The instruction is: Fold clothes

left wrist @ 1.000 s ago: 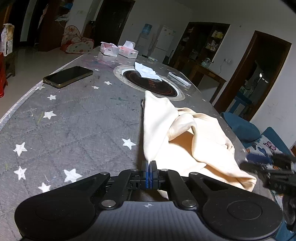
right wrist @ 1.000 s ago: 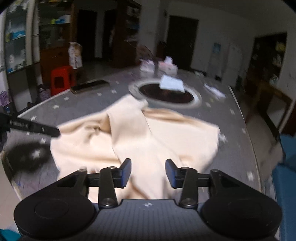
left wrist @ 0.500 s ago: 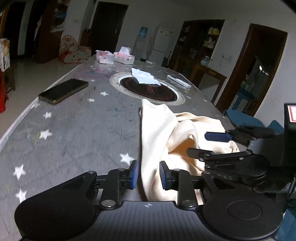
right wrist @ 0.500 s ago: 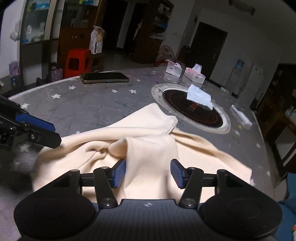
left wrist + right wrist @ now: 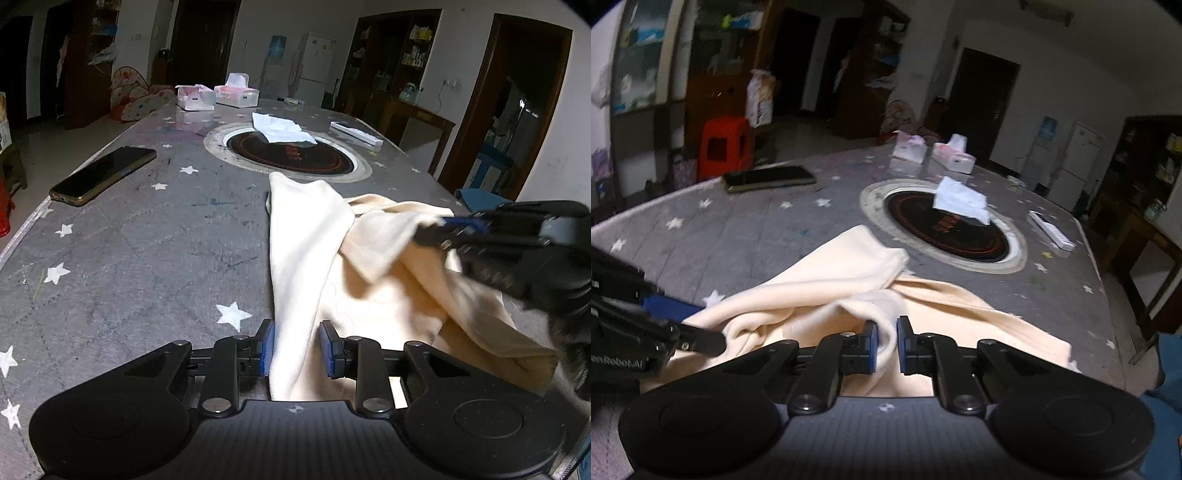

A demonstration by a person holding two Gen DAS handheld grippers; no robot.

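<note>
A cream garment (image 5: 306, 236) lies crumpled on the grey star-patterned table (image 5: 129, 258), reaching from near the round hob to the front edge. My left gripper (image 5: 296, 343) is open, and the garment's long left fold runs between its fingers. My right gripper (image 5: 887, 343) is shut on a raised fold of the cream garment (image 5: 849, 280). In the left wrist view the right gripper (image 5: 443, 229) comes in from the right and holds that fold slightly above the table. The left gripper (image 5: 687, 325) shows at the left edge of the right wrist view.
A round black hob (image 5: 288, 151) set in the table carries a white crumpled tissue (image 5: 280, 127). A phone (image 5: 103, 173) lies at the left. Two tissue boxes (image 5: 236, 96) and a white flat box (image 5: 354, 133) sit further back. A red stool (image 5: 726, 147) stands beyond the table.
My left gripper opened from shut and now straddles the garment's left fold. My right gripper moved in over the garment, closed on a fold and raised it.
</note>
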